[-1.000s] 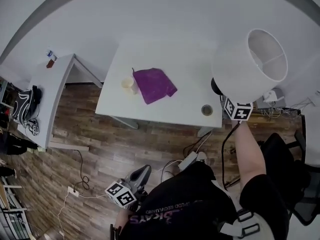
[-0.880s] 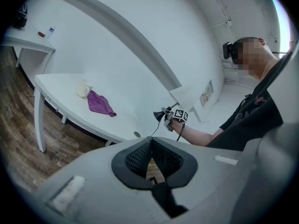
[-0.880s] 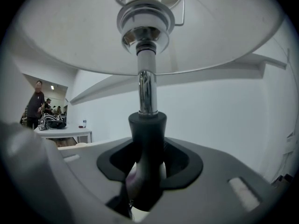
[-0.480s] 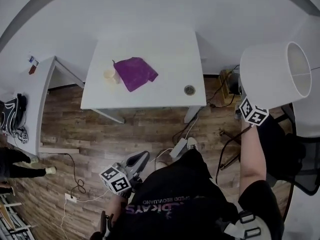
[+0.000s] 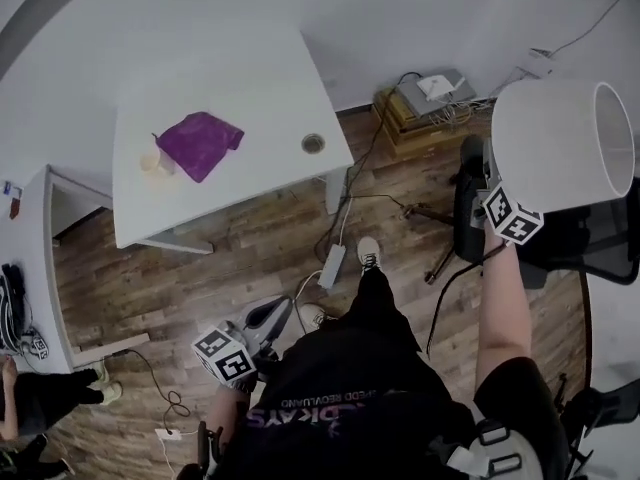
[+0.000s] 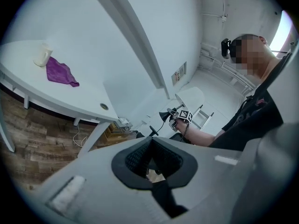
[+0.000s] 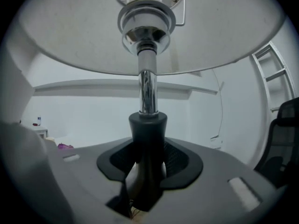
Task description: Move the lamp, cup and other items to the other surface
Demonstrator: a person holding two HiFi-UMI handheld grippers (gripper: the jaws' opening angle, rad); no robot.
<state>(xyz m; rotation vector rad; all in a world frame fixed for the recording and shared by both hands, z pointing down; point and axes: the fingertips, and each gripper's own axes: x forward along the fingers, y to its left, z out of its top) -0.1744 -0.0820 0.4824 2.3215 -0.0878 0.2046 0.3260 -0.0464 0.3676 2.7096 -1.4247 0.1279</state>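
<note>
Carrying the lamp (image 5: 560,143) off the tabletop (image 5: 260,78): right gripper (image 7: 148,141) pinches its black neck, stem running on along the jaws, shade out ahead over a black chair (image 5: 600,243). Cord (image 5: 445,293) trails down beside the forearm and could snag on the chair. Left gripper (image 5: 281,311) hangs low by the hip, jaws pressed together on nothing. Cup (image 5: 152,160) sits just beside a purple cloth (image 5: 198,143) on the tabletop, well apart from the lamp, nearer the left gripper. Receiving surface probably lies off to the right; view too cropped to confirm.
</note>
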